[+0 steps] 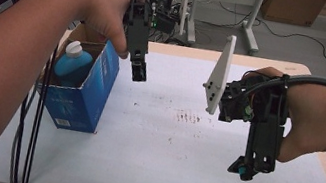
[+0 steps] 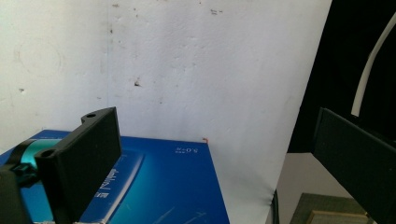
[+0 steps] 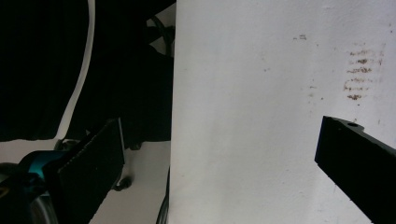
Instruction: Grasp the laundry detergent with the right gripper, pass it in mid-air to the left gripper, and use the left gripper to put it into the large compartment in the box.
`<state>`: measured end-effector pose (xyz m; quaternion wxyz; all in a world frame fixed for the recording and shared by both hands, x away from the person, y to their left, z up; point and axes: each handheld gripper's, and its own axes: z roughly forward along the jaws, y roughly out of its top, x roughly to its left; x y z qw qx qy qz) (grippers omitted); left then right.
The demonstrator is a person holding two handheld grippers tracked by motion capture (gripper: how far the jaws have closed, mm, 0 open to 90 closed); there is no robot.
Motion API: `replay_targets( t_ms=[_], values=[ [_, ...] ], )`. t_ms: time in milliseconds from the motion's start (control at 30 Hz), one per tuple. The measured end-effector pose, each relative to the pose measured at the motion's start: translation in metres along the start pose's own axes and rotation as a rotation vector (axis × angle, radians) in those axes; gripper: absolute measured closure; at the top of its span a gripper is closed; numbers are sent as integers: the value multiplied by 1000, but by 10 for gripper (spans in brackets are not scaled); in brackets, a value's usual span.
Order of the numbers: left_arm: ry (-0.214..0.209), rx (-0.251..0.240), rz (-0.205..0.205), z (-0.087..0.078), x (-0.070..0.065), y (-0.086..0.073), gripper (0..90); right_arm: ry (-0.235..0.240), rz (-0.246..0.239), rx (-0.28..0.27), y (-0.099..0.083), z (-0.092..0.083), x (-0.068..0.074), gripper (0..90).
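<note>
Near the table's (image 1: 162, 172) back left corner we see the blue box (image 1: 96, 85), a blue bottle (image 1: 72, 63) standing inside. Our left gripper (image 1: 139, 71) hangs just beside its top, released; our right gripper (image 1: 244, 171), also released, hovers toward the right edge.

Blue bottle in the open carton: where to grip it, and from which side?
Grip the white cap and neck of the blue bottle, coming straight down from above. It stands upright inside the blue carton, whose walls block its sides; the top alone is exposed. The left gripper, jaws open, is nearest, I'd judge.
</note>
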<state>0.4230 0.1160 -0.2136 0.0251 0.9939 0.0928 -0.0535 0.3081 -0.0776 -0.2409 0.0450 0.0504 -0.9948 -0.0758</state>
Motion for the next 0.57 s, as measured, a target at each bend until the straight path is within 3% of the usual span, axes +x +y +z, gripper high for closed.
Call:
replay_targets(
  t_ms=[167, 200, 300, 367, 567],
  values=[
    [5, 2, 0, 1, 2, 0, 17, 0, -7, 8, 3, 2, -1, 7],
    [5, -1, -1, 1, 2, 0, 17, 8, 13, 13, 3, 2, 0, 7],
    [2, -3, 3, 1, 2, 1, 17, 4, -11, 9, 4, 4, -2, 7],
    [1, -4, 5, 0, 2, 1, 17, 10, 8, 20, 4, 4, -1, 7],
    [2, -9, 8, 0, 1, 2, 17, 7, -9, 8, 4, 4, -2, 7]
  ],
)
